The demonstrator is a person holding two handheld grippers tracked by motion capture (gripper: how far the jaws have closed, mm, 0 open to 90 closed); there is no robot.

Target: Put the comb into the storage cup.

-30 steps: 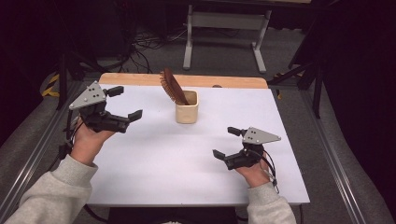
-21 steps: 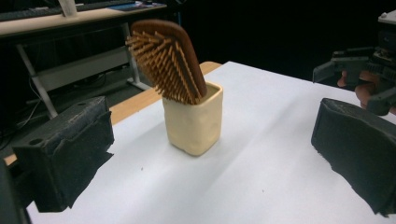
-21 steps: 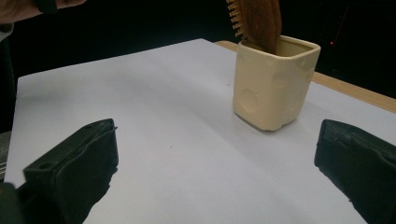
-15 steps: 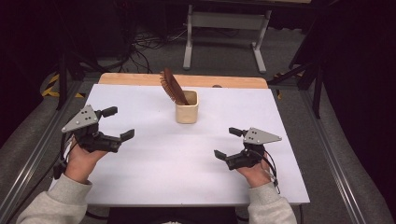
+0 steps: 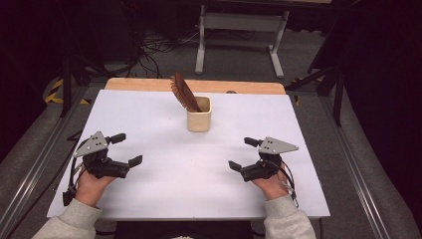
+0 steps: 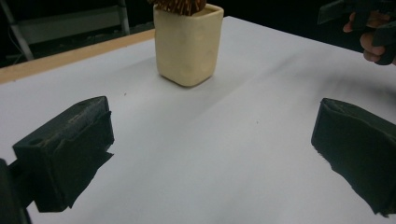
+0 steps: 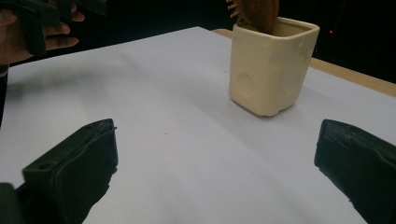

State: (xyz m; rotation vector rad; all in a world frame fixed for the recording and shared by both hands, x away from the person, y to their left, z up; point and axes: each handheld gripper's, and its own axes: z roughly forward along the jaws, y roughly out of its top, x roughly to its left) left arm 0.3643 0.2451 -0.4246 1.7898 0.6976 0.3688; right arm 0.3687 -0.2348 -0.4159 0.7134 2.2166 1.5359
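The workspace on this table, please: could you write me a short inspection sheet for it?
Surface: white table top, wooden strip along its far edge.
Job's things: cream cup upright near the far middle; brown hairbrush stands in it, leaning left.
Clutter: nothing seen.
Grippers: left gripper and right gripper both open, holding nothing, low over the near part of the table, apart from the cup.
Cables: one trails from each gripper; loose cables on the floor beyond.
Surroundings: grey metal stand, dark floor.

My table [image 5: 164,199] has a white top and a wooden far edge; one cream cup [image 5: 199,115] stands on it.
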